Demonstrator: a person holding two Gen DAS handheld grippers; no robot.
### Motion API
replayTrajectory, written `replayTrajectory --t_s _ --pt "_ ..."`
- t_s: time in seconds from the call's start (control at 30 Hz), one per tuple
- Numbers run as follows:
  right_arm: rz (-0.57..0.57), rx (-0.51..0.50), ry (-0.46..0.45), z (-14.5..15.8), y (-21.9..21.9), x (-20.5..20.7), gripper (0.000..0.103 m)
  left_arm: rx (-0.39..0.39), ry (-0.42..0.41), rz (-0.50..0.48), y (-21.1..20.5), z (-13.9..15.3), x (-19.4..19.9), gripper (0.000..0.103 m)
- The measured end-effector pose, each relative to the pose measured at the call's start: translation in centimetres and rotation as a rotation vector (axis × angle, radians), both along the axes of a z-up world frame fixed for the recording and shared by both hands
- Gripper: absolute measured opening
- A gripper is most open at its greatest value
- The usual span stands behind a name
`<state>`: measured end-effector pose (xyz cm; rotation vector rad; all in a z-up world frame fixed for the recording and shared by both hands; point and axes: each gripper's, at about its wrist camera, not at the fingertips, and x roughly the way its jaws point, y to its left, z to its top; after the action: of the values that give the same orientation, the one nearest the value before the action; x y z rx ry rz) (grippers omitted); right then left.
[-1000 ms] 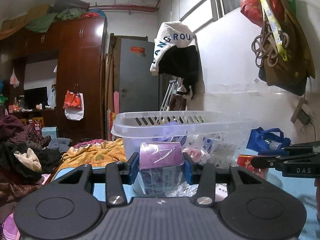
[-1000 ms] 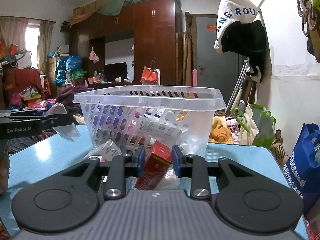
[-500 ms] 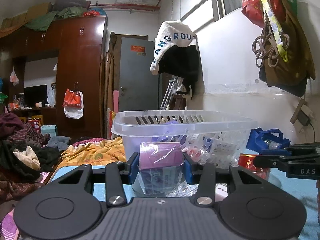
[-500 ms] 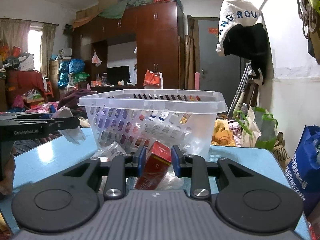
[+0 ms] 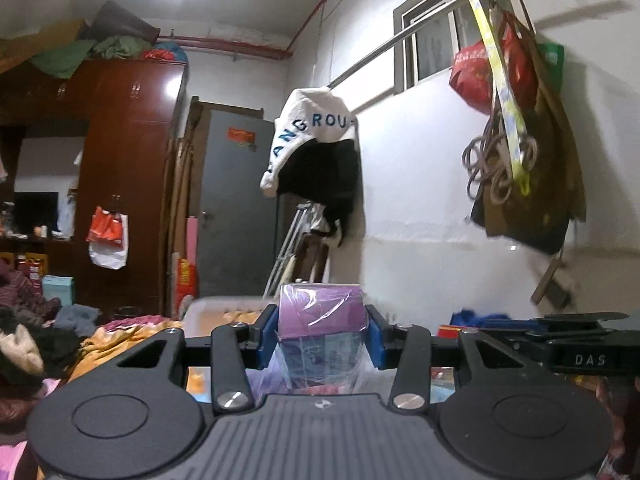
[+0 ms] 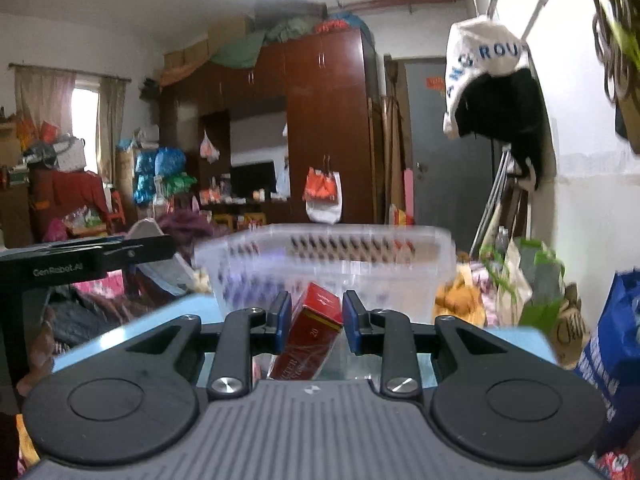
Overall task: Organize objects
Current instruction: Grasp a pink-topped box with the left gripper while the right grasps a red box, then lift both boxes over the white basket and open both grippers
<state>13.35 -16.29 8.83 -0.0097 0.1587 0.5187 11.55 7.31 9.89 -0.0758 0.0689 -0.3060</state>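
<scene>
Purple box (image 5: 322, 312) (film-wrapped) sits clamped in the left gripper (image 5: 322, 338), raised near the basket (image 6: 328, 264). On the near side of the blurred basket, the right gripper (image 6: 314, 320) pinches a tilted red carton (image 6: 310, 334) above the blue table (image 6: 120, 334).

Centre frame in the right wrist view, the clear basket (image 6: 332, 264) blocks the straight path ahead; above its rim is open air, and bare blue tabletop (image 6: 516, 340) lies lower right.
</scene>
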Motion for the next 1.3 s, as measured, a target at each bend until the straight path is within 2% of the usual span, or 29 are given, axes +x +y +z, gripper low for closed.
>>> replayTrajectory --t_s 0.1,0.2,0.3,0.4,0.43,0.47,0.5,0.53,0.6,0.67,0.77,0.8,0.9,1.0,1.1,1.2,1.3 --pt "-0.036 -0.012 -0.022 3.3 0.9 1.9 0.031 0.021 0.032 0.0 -0.8 2.4 3.3 0.048" --pt "-0.082 -0.037 -0.005 5.5 2.1 5.2 0.031 0.016 0.113 0.009 -1.2 3.6 7.7 0.048" --pt "-0.136 -0.096 0.026 5.9 3.4 8.9 0.031 0.01 0.186 0.051 -1.4 3.6 11.2 0.048" --pt "-0.162 -0.125 0.069 5.1 3.9 11.5 0.031 0.0 0.224 0.066 -1.3 3.0 13.2 0.049" --pt "-0.17 -0.138 0.073 4.7 4.1 12.3 0.031 0.001 0.226 0.057 -1.3 2.8 13.7 0.052" --pt "-0.176 -0.15 0.07 4.3 4.1 12.7 0.032 0.015 0.226 0.047 -1.4 2.6 14.2 0.071" --pt "-0.179 -0.164 0.074 4.0 4.3 13.2 0.04 0.031 0.245 0.056 -1.5 2.3 14.8 0.085" --pt "-0.179 -0.174 0.091 3.6 4.5 13.4 0.046 0.043 0.257 0.083 -1.5 2.1 15.1 0.085" --pt "-0.168 -0.159 0.092 3.2 4.2 12.9 0.075 0.045 0.247 0.114 -1.3 1.9 14.5 0.085" --pt "-0.14 -0.141 0.069 3.2 3.4 10.9 0.094 0.029 0.206 0.101 -0.7 2.3 12.4 0.085" --pt "-0.108 -0.098 0.003 3.0 1.1 6.8 0.103 0.026 0.159 0.074 -0.1 2.2 7.7 0.087" --pt "-0.099 -0.072 -0.007 2.6 0.3 5.4 0.103 0.026 0.152 0.063 0.1 1.9 6.3 0.091" --pt "-0.076 -0.036 0.03 0.7 -1.4 3.5 0.103 0.043 0.192 0.059 0.1 -0.2 3.6 0.091" --pt "-0.084 -0.079 0.153 -2.0 -1.5 4.7 0.103 0.057 0.254 0.038 0.2 -3.0 2.8 0.091" --pt "-0.026 -0.078 0.287 -4.5 -1.1 7.0 0.103 0.036 0.294 0.032 0.5 -4.7 3.1 0.091" --pt "-0.038 -0.115 0.381 -5.8 -0.1 9.4 0.086 -0.005 0.365 0.021 1.2 -5.8 4.4 0.091" --pt "-0.023 -0.117 0.43 -7.1 0.1 10.0 0.078 -0.016 0.439 0.006 1.1 -7.1 5.6 0.091"
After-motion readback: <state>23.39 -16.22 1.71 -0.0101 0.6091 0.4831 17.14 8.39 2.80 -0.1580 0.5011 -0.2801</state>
